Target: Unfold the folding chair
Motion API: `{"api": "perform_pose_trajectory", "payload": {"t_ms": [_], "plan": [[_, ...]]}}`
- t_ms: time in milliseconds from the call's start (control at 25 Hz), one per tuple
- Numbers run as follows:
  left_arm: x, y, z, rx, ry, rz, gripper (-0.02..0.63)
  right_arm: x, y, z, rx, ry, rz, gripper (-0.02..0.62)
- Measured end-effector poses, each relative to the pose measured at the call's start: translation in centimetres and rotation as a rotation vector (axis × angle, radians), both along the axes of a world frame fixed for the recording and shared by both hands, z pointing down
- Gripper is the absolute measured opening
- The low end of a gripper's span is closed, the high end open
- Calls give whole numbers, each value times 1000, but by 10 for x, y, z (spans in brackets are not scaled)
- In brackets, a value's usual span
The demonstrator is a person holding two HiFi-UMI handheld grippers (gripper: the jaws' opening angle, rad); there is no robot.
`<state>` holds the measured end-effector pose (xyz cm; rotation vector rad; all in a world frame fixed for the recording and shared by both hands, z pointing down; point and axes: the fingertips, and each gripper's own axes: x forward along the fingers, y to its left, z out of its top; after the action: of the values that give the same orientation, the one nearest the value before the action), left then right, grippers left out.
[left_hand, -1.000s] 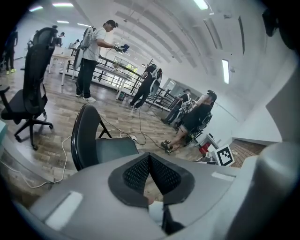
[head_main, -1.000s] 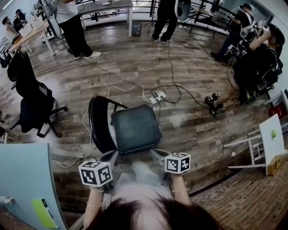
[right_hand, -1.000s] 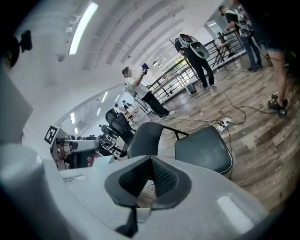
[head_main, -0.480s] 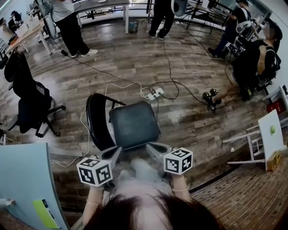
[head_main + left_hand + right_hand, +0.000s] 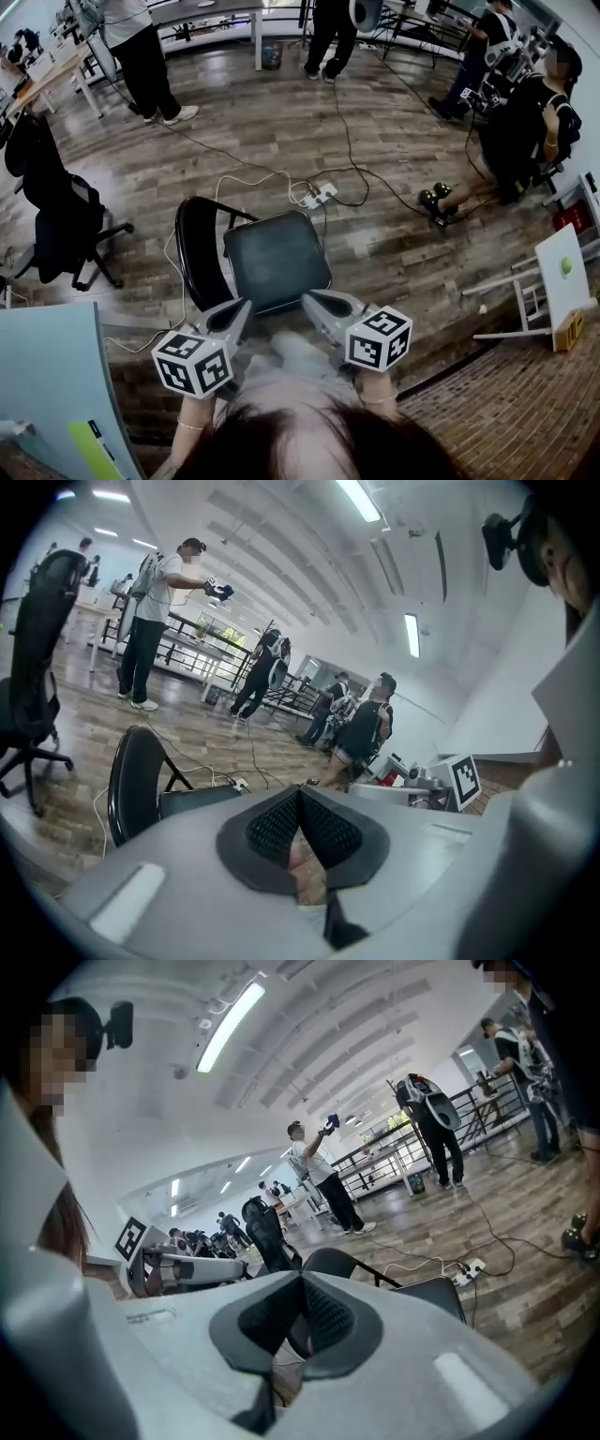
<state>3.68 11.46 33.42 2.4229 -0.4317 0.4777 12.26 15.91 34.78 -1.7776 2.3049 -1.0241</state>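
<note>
Chair of the folding kind, black padded seat and curved black metal frame point(image 5: 277, 261), stands on the brown wood-plank floor point(image 5: 394, 141) close to its near edge, where the planks meet a brick-patterned strip point(image 5: 487, 412). The seat lies flat just ahead of me. My grey left gripper point(image 5: 244, 307) and grey right gripper point(image 5: 309, 300) sit by the seat's near edge, both jaws pressed fully together with nothing between them.

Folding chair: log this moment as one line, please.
folding chair standing on floor, seat down | left gripper shut, empty | right gripper shut, empty | both tips by seat's near edge, contact unclear
</note>
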Motion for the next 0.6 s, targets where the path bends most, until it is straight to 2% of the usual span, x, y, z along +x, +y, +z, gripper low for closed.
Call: {"api": "perform_pose_trajectory", "payload": {"t_ms": [280,600], "plan": [[7,-6,-18,29,34,10,-5,1,-3,-22,64,12,-9,-6],[15,-13,-25,35,58,13,-5,6,-10,-25,79,30,-4,-6]]}}
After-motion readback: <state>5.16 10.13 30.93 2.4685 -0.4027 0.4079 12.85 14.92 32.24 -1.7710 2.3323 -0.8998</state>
